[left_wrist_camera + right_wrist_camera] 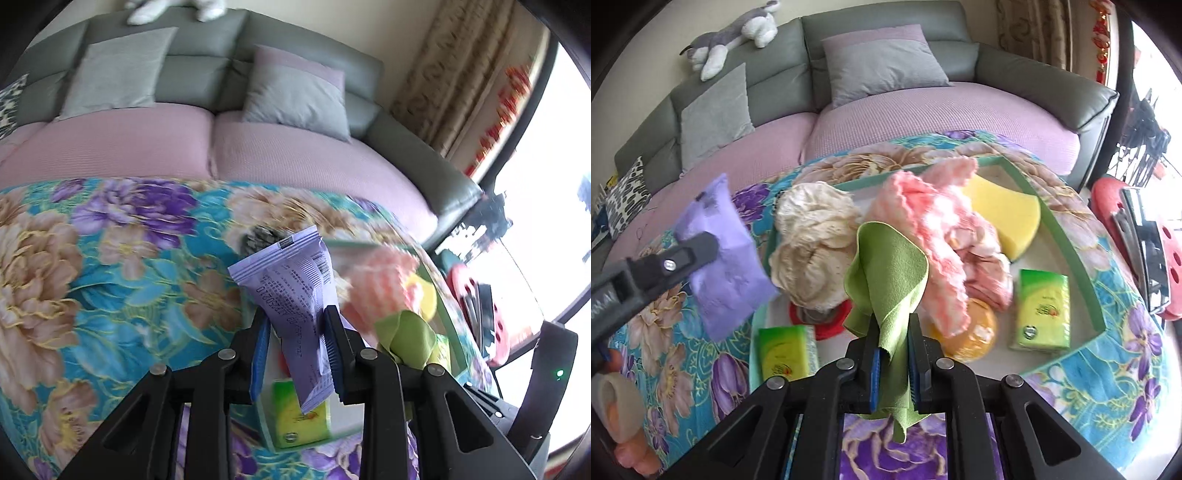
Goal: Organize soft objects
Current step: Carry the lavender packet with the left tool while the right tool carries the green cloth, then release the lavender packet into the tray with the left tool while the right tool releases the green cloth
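My left gripper (295,321) is shut on a lilac tissue packet (291,284), held up over the floral cloth; the right wrist view shows the same packet (720,258) at the left with the left gripper's finger across it. My right gripper (892,325) is shut on a green cloth (886,269) that stands up between its pads. Behind it, a green-rimmed tray (1067,236) holds a pink knitted cloth (923,221), a cream mesh puff (816,236), a yellow sponge (1004,214), two green tissue packs (1041,310) and an orange round item (975,332).
The tray lies on a table under a turquoise floral cloth (1108,387). Behind stands a grey sofa with a lilac seat cover (147,147) and grey cushions (295,92). A plush dog (735,37) lies on the sofa back. A red stool (1152,251) stands at the right.
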`<state>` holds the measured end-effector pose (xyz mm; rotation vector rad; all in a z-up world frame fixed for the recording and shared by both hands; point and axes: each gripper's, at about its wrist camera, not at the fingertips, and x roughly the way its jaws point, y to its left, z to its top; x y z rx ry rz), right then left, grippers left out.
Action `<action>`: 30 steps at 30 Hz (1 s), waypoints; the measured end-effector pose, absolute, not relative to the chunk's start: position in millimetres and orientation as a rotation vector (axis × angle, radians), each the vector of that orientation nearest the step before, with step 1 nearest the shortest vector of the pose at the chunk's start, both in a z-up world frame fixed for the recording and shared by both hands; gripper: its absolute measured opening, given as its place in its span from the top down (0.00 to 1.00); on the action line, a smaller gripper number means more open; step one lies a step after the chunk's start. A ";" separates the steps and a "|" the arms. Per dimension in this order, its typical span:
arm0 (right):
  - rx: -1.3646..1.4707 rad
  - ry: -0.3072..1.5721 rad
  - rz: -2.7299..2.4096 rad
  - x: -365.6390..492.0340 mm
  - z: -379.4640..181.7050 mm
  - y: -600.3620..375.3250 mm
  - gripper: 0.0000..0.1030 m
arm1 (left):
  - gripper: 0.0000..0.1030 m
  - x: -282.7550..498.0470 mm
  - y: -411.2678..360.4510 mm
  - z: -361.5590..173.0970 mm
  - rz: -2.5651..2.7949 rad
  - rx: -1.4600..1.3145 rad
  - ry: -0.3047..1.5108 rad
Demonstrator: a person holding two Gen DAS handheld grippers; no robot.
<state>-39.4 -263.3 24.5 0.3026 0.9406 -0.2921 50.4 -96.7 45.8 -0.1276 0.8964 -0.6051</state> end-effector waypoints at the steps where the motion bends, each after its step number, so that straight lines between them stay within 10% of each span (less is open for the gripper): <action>1: 0.302 0.943 -0.294 -40.3 23.5 -264.7 0.85 | 0.70 49.7 -103.2 43.8 -0.620 -0.117 0.904; 6: 0.295 0.943 -0.301 -43.2 23.9 -267.3 0.83 | 0.49 46.9 -122.9 32.6 -0.657 -0.089 0.952; 12: 0.267 0.969 -0.326 -39.8 20.3 -265.4 0.42 | 0.39 44.5 -115.9 34.5 -0.642 -0.096 0.946; 17: 0.262 0.981 -0.339 -40.4 19.0 -265.8 0.34 | 0.18 42.9 -102.1 29.1 -0.581 -0.114 0.954; 30: 0.235 0.995 -0.363 -59.3 18.2 -255.7 0.19 | 0.09 23.4 -56.6 12.0 -0.287 -0.032 0.927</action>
